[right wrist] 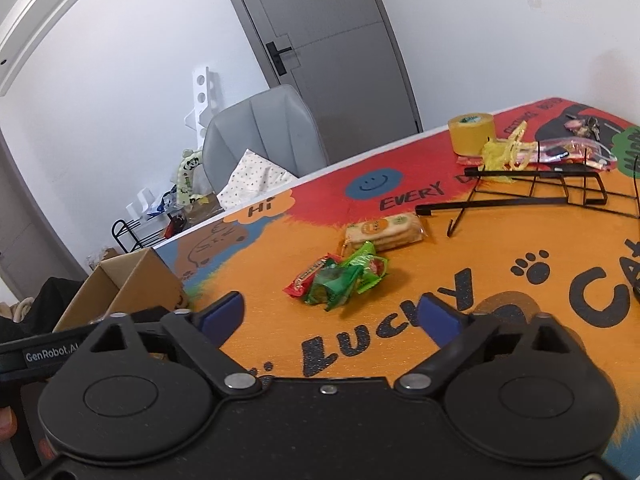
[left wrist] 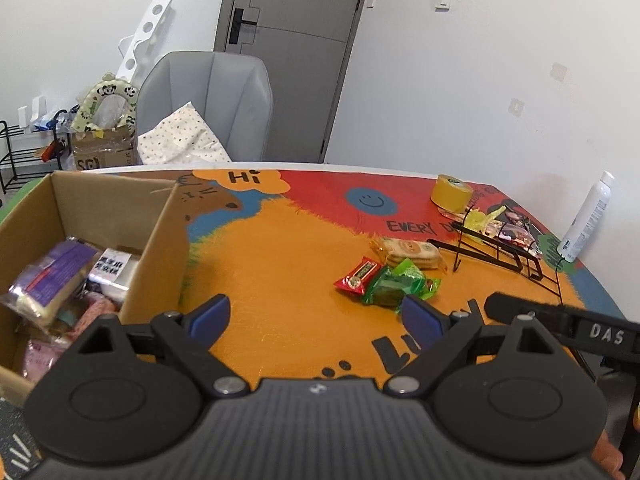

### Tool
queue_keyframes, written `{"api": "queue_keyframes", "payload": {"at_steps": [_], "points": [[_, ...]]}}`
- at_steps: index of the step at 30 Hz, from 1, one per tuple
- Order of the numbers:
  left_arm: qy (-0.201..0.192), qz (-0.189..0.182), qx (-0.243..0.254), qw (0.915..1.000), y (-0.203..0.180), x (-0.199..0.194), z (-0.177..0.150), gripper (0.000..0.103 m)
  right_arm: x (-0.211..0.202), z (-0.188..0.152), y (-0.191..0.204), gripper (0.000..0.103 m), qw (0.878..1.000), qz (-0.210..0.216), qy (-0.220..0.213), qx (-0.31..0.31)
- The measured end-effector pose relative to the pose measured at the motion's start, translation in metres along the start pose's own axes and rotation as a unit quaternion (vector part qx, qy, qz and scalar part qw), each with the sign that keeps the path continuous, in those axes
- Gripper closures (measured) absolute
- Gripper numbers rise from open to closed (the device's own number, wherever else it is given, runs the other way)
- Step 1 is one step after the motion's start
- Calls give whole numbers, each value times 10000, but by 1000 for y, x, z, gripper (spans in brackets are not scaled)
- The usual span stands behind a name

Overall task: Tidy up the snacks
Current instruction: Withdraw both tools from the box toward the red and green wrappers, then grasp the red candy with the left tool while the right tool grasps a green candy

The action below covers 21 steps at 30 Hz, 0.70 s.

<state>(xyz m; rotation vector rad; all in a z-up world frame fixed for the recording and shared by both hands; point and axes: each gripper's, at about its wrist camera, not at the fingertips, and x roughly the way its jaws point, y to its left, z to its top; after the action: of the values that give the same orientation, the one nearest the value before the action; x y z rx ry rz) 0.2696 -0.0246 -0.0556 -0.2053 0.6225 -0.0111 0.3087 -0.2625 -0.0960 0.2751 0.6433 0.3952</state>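
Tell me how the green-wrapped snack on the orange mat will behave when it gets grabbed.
The green-wrapped snack looks crinkly and glossy, so the wrapper will probably crumple and may slip. It seems small and light. It touches the red packet, so a push would likely drag that along.

The mat (right wrist: 280, 280) carried "Hi" at its 11 o'clock edge, "EVERY D…" toward 12, and "LUCKY" and "CAT" nearest the camera. A strap (right wrist: 48, 354) at 9 o'clock read "GenRobot.AI"; another strap (left wrist: 600, 334) at 3 o'clock read "DAS".
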Motion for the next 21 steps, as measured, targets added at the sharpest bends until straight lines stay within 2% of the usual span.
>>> {"api": "queue_keyframes", "payload": {"at_steps": [1, 4, 7, 9, 12, 21], "points": [[7, -42, 4, 10000, -1, 4, 0, 13, 3, 0, -2, 26, 10000, 12, 34, 18], [48, -151, 18, 9999, -3, 15, 2, 15, 13, 1, -8, 31, 10000, -23, 76, 39], [119, -187, 41, 9997, -6, 30, 2, 23, 23, 2, -13, 33, 9999, -9, 93, 93], [184, -208, 5, 9996, -6, 39, 3, 34, 30, 4, -15, 35, 9998, -19, 121, 131], [240, -223, -27, 9995, -7, 53, 4, 41, 41, 5, -19, 38, 9998, -11, 168, 137], [304, -255, -37, 9992, -10, 100, 11, 47, 73, 14, -34, 39, 9995, -128, 4, 279]]}}
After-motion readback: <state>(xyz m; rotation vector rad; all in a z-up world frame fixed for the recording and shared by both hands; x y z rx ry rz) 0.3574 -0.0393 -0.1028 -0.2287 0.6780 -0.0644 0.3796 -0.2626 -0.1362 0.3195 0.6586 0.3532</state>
